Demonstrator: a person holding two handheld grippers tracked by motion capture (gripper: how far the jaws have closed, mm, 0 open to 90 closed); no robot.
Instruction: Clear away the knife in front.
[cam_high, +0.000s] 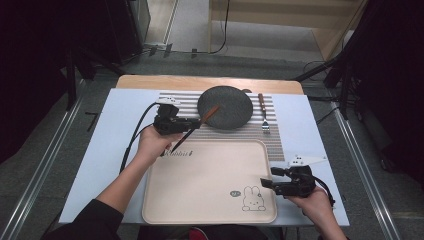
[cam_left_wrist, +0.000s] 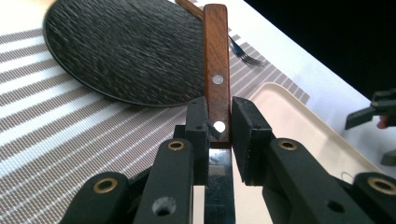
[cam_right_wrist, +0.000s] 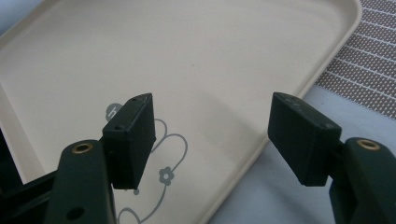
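My left gripper (cam_high: 196, 123) (cam_left_wrist: 218, 127) is shut on a knife (cam_left_wrist: 216, 70) (cam_high: 210, 114), its pads pressing the wooden handle near where the metal blade begins. The handle tip reaches over the dark round plate (cam_high: 227, 105) (cam_left_wrist: 126, 51), and the blade trails back towards the hand. My right gripper (cam_high: 267, 183) (cam_right_wrist: 212, 135) stands open over the right edge of the beige tray (cam_high: 200, 190) (cam_right_wrist: 224, 56), with nothing between its pads. A fork (cam_high: 263, 119) (cam_left_wrist: 245, 55) with a wooden handle lies right of the plate.
Plate and fork rest on a striped placemat (cam_high: 175, 105) (cam_left_wrist: 56, 121) over a pale blue table cover (cam_high: 115, 130). The tray carries a rabbit drawing (cam_high: 252, 199). Beyond the table are dark stands (cam_high: 345, 75) and cables.
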